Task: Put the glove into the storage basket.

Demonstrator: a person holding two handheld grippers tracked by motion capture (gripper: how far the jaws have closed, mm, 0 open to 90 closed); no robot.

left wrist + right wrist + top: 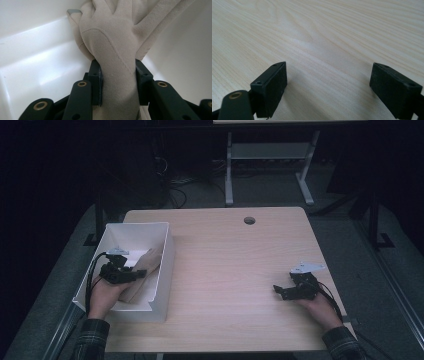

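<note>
A beige glove (110, 37) lies inside the white box (167, 242) at the table's left, its fingers resting up against the box's inner wall. My left gripper (140, 274) is down in the box and shut on the glove's cuff, both pads pressing its sides; in the left gripper view the gripper (117, 80) pinches the cuff. The glove (142, 270) drapes toward the box's right wall. My right gripper (278, 291) rests on the table at the right, jaws wide apart with only bare wood between them, as the right gripper view (328, 85) shows.
The light wooden table (235, 270) has a round cable hole (249, 220) near its far edge. The box's white walls (30, 50) close in around the left gripper. Dark floor and a desk frame (229, 170) lie beyond the table.
</note>
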